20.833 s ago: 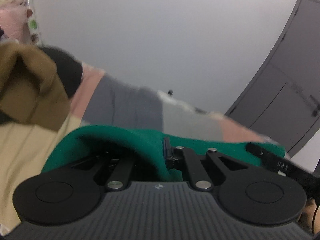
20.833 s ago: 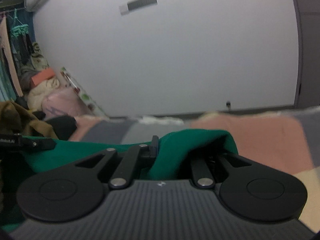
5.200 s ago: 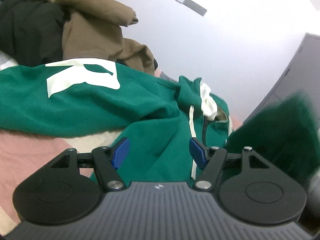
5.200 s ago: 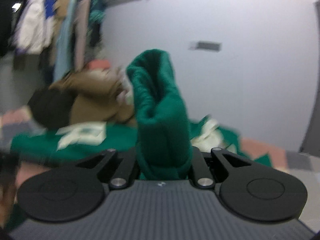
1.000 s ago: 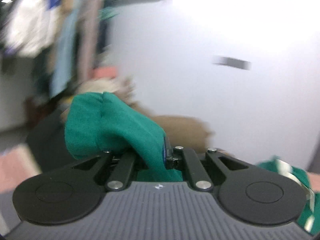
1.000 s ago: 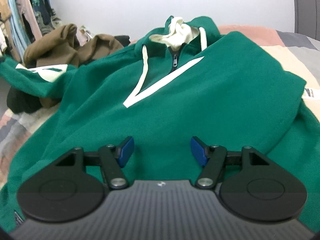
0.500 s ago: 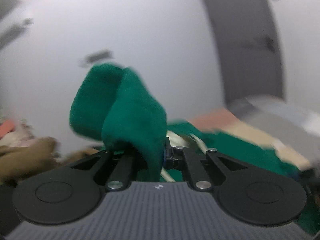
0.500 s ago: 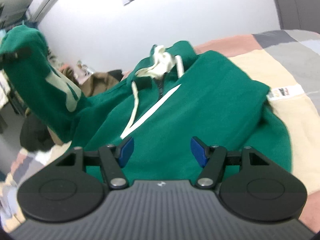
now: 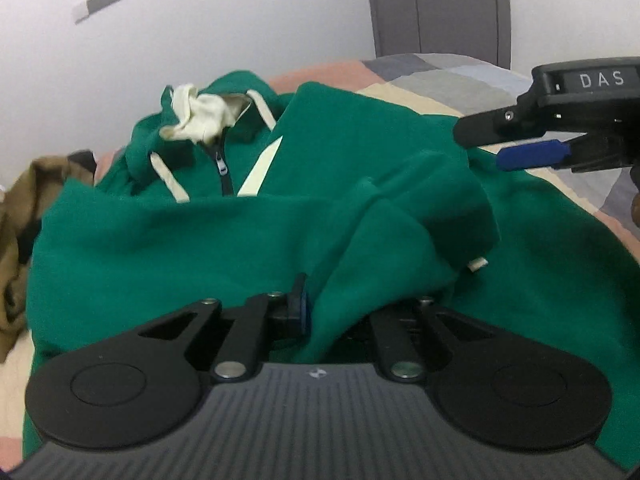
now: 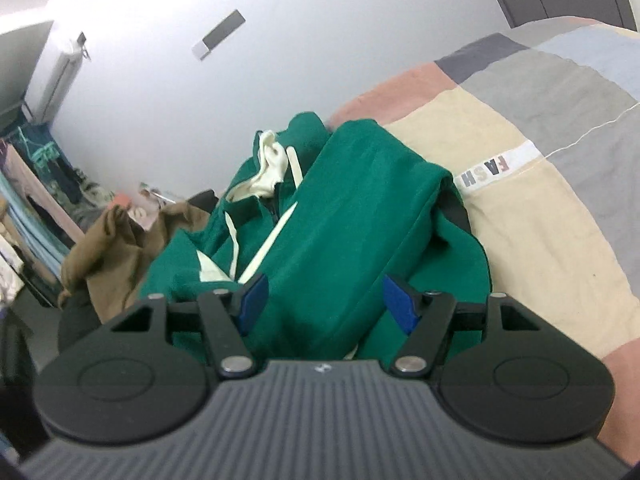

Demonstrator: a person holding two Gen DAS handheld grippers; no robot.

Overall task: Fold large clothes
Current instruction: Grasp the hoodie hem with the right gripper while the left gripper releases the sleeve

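Brown fabric, a crumpled garment [image 9: 18, 200], sits at the far left edge of the bed, partly beneath the edge of the green hoodie [image 9: 160, 240]. The hoodie lies spread across the bed's patchwork cover [image 10: 540, 208], front side up, hood toward the wall. Its cream hood lining [image 9: 200, 116] is bunched at the collar; two cream drawstrings and a short dark zipper [image 9: 222, 164] run down from it, with a cream diagonal stripe just beside the zipper.

Left gripper [image 9: 306, 312]: fingers closed on a fold of green sleeve fabric, which rises out of the grip and drapes to the right across the hoodie's body. The sleeve's cuff end [image 9: 460, 204] lies on top of the chest area, with a small cream tab showing at its lower edge.

Right gripper [image 10: 326, 304]: fingers standing apart, blue pads exposed, nothing pressed between them. It hovers over the hoodie's right half; whether it touches the fabric cannot be determined. In the left wrist view the same gripper enters from the right edge, above the hoodie's right side, one blue pad visible.

Cover panels in beige, pink and grey extend to the right of the hoodie, bearing a white label strip [image 10: 496, 170] with partial lettering. Grey door [image 9: 440, 8] stands in the white wall behind the bed.
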